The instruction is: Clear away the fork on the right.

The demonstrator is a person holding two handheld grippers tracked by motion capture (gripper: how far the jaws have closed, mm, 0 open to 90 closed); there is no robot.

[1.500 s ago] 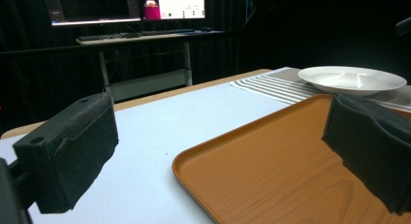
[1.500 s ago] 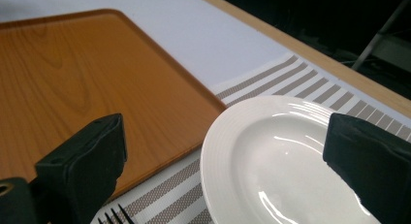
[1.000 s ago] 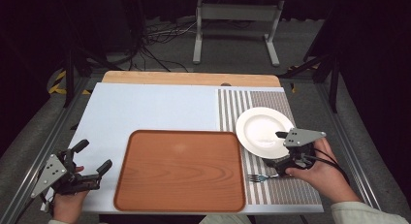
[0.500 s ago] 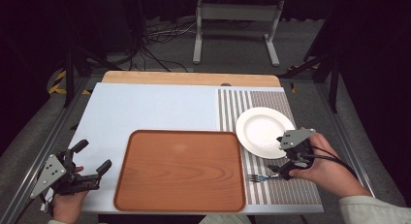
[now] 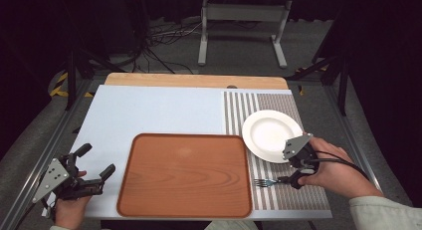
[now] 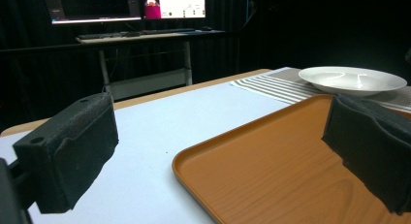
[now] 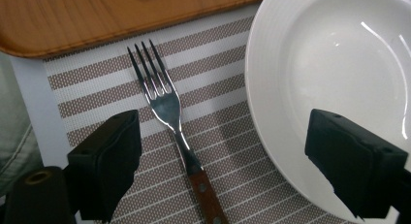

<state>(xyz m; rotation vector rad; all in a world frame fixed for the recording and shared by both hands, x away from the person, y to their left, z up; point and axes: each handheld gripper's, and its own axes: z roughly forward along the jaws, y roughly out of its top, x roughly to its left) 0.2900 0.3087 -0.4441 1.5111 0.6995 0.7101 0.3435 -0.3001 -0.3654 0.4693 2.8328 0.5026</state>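
Presently, at the lower left of the high view, the left gripper (image 5: 92, 168) is held released and idle on the worktop (image 5: 149, 110) beside the wooden tray (image 5: 186, 175). Toward the lower right, the fork (image 7: 167, 112) is seen lying flat on the striped mat (image 5: 278, 195), between tray and white plate (image 5: 271, 134), with the right gripper (image 5: 293, 172) poised over its neck, its jaws having just been closing, nothing yet pinched. The wooden handle should be straddled squarely, and the plate rim is best kept clear of the far jaw.

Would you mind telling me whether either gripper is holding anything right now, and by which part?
Nothing is held. The right gripper has just been closing around the fork, its pads not touching it; the left gripper is open.
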